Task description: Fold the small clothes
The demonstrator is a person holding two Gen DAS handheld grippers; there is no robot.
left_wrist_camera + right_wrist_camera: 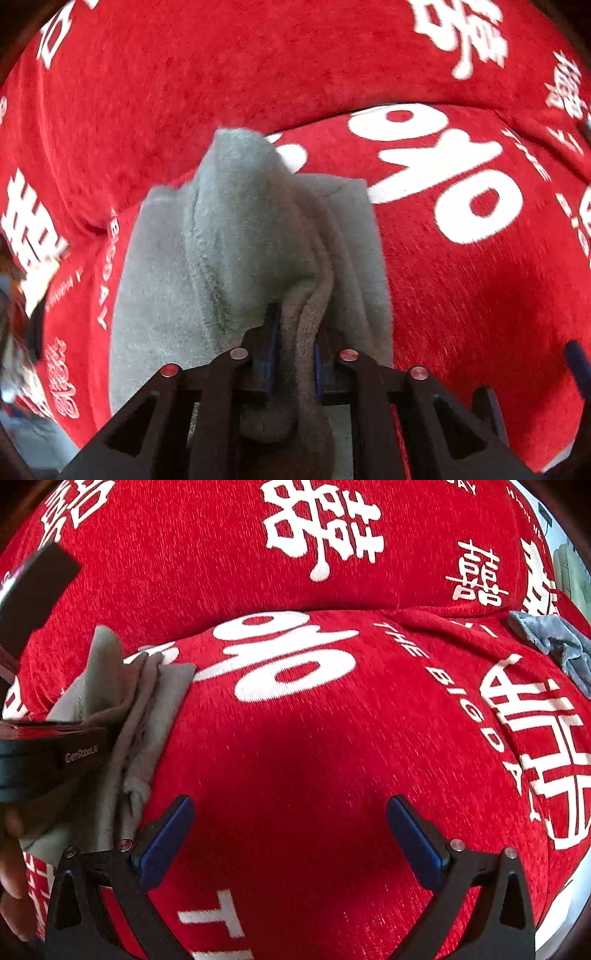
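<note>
Hiding its pinched edge, grey cloth [258,240] fills left jaws; right jaws released.

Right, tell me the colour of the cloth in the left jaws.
Pale grey cloth; clearest in the left wrist view.

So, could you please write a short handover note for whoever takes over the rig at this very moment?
Left gripper: shut on the grey cloth, with bunched layers pinched between its fingers and the rest draped on the red printed cover.
Right gripper: open and holding nothing, hovering over bare red cover to the right of the grey cloth.
Other item: a blue-grey cloth lies crumpled at the far right of the cover, untouched.
Done: the grey cloth looks partly folded, in several layers.
Left: finish and flatten the grey cloth's fold, release it, then probably fold the blue-grey cloth.
</note>
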